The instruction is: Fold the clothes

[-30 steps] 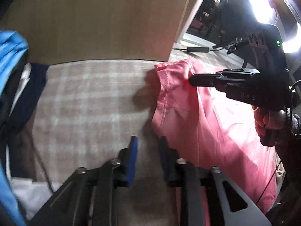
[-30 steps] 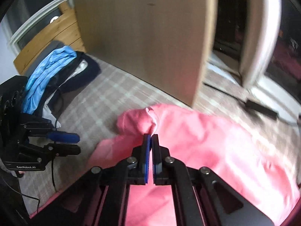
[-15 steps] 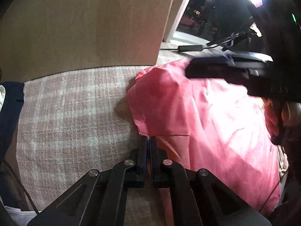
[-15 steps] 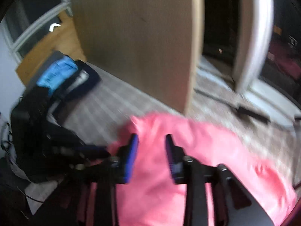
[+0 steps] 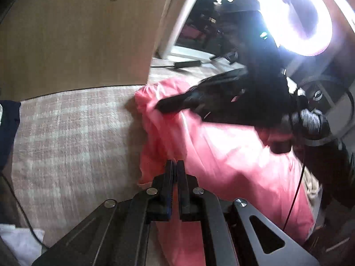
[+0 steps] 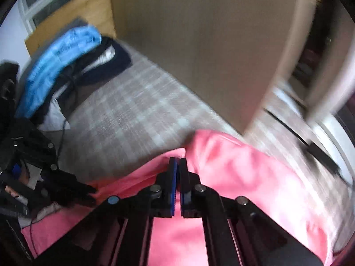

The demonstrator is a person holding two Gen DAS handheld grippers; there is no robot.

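A pink garment [image 5: 224, 161] lies on a checked pink-grey bedcover [image 5: 73, 137]; it also shows in the right wrist view [image 6: 244, 177]. My left gripper [image 5: 175, 166] is shut on the garment's near left edge. My right gripper [image 6: 178, 164] is shut on the garment's far edge; in the left wrist view it [image 5: 168, 106] reaches in from the right over the garment's top corner. The left gripper [image 6: 88, 192] shows at the lower left of the right wrist view, on the pink cloth.
A tan wooden panel [image 6: 210, 44] stands behind the bed. A pile of blue, dark and white clothes [image 6: 57, 66] lies at the left. A black cable and adapter [image 5: 186, 63] lie beyond the garment. A bright ring light [image 5: 306, 15] glares top right.
My left gripper closed on the garment's edge and has lifted it. My right gripper let go, opened, then shut again on the far edge. Both views are blurred by motion.
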